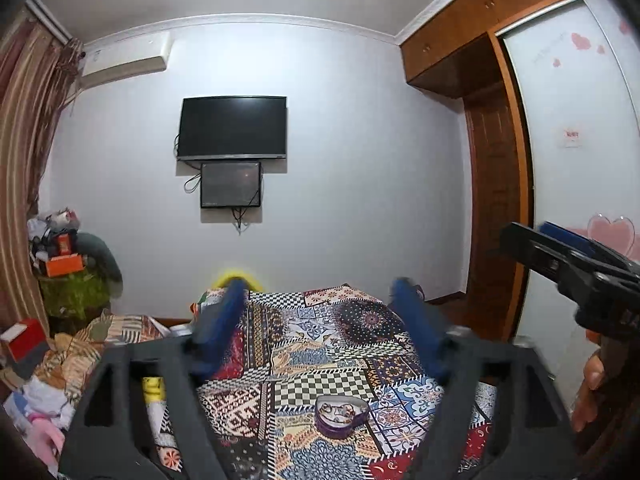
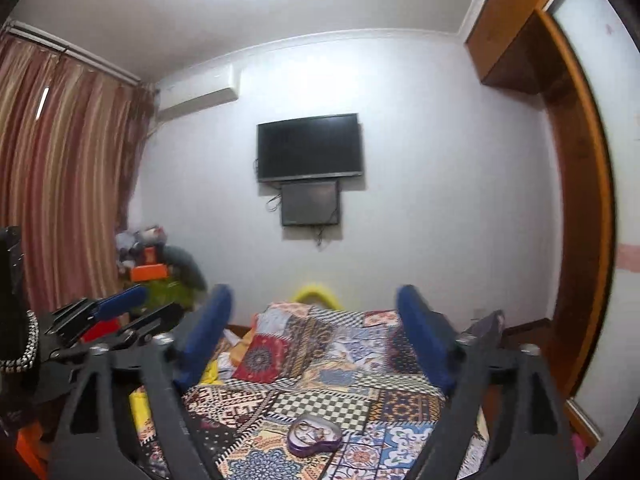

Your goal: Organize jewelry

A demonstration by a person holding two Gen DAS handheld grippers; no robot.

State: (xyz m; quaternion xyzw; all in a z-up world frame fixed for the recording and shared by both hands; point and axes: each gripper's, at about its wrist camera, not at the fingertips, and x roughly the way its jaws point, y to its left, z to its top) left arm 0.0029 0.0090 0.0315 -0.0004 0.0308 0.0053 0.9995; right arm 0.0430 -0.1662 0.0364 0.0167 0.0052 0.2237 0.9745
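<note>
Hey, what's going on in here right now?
A person holds a gripper in each hand above a bed with a patchwork cover. Both the left gripper and right gripper are open and empty. A purple heart-shaped tin with jewelry inside sits open on the cover, untouched. Sorting does not look started.

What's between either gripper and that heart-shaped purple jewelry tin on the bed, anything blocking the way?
Nothing visible. The purple tin sits open on the patchwork bedspread, with only flat cover around it. The left gripper and right gripper are both open and empty, raised above it.
</note>
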